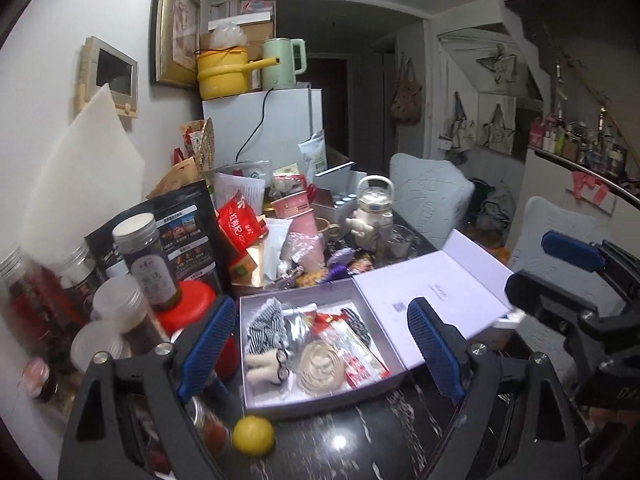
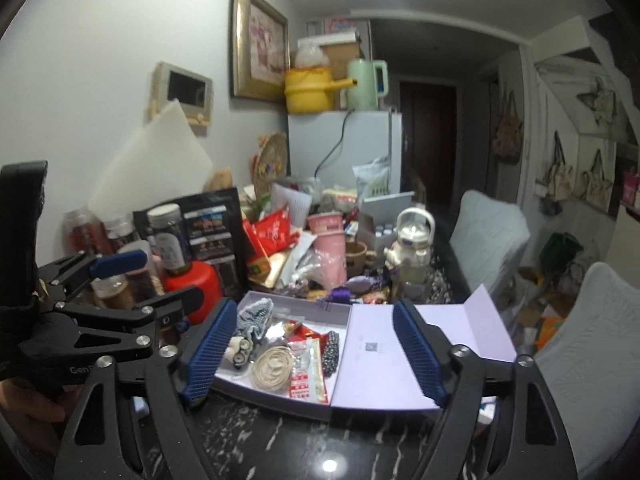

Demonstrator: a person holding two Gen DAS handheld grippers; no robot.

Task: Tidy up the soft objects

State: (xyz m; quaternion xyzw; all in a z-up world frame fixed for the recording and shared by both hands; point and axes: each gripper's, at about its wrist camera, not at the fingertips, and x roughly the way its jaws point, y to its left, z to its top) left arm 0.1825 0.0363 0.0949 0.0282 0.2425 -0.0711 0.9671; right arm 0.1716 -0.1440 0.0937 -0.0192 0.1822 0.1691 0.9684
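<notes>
on the dark marble table, the lavender box lay open with its lid folded out flat to the right. inside it were a checked cloth doll, a cream coiled cord and red packets. the left gripper and right gripper both hovered wide apart, holding nothing. clutter was the likely trouble: jars and a red-capped bottle stood just beside the box's left wall, so a careless reach could have toppled them. a lemon near the front edge could have rolled if nudged, and the two grippers, close together, could have collided.
</notes>
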